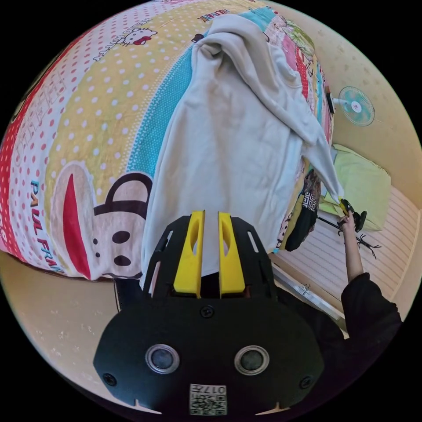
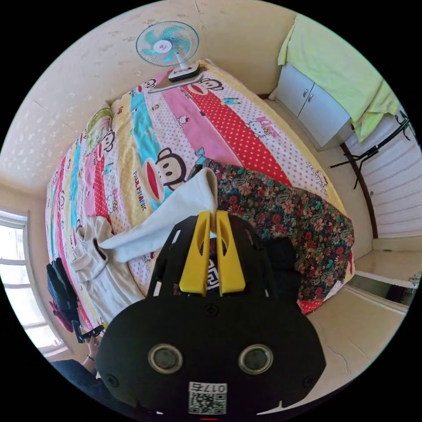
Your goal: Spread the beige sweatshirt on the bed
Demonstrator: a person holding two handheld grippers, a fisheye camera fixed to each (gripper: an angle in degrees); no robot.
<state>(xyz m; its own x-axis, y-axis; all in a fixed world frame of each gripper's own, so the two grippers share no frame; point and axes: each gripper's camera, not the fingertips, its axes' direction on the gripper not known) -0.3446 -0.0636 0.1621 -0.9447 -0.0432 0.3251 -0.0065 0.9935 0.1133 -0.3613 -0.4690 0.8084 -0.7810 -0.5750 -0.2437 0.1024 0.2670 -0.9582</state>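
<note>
The beige sweatshirt (image 1: pixel 228 145) lies lengthwise on the bed's cartoon-print cover (image 1: pixel 101 110). Its lower edge comes down over the bed's side into my left gripper (image 1: pixel 211 214), whose yellow jaws are shut on the hem. One sleeve stretches off to the right to my right gripper (image 1: pixel 347 209), held by a hand in a black sleeve. In the right gripper view, my right gripper (image 2: pixel 212 214) is shut on the sleeve's cuff (image 2: pixel 200 187). The sweatshirt's body (image 2: pixel 105 281) lies at the left of the bed cover (image 2: pixel 228 118), with my left gripper (image 2: pixel 90 332) small below it.
A floral garment (image 2: pixel 290 215) covers the bed corner beside the right gripper, and a dark patterned piece (image 1: pixel 307 206) hangs over the bed edge. A fan (image 2: pixel 167 44) stands at the bed's far end. A grey cabinet (image 2: pixel 312 105) under a green cloth (image 2: pixel 338 61) stands by the wall.
</note>
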